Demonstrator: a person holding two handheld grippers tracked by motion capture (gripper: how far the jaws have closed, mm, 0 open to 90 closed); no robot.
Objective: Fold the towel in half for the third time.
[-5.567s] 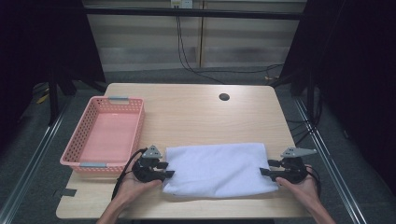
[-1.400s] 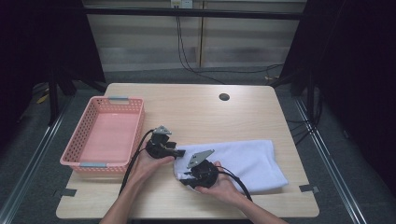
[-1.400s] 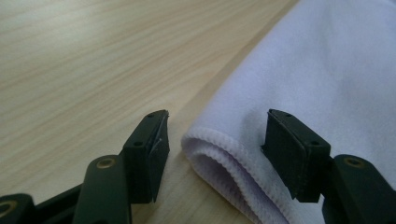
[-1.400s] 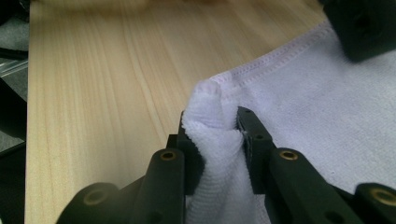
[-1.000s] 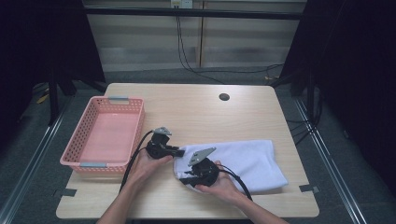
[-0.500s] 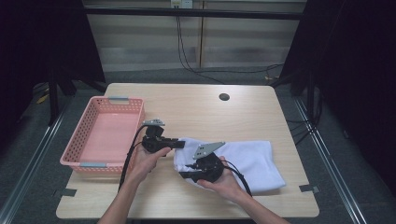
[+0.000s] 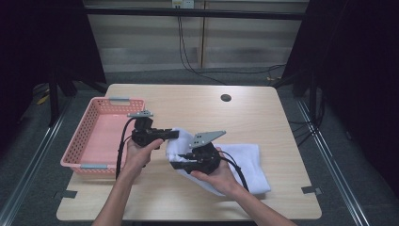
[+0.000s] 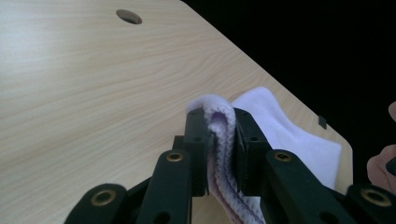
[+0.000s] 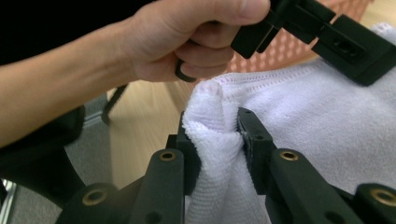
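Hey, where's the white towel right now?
In the high view the white towel lies on the near right part of the table, right of the pink basket. Its left end is pinched by the left gripper and right gripper.

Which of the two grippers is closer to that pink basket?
Left. The left gripper is beside the pink basket's right rim; the right gripper is farther right, over the white towel.

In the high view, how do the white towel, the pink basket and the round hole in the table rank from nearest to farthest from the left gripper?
1. White towel: clamped in the left gripper.
2. Pink basket: just to its left on the table.
3. Round hole: far side, toward the right.
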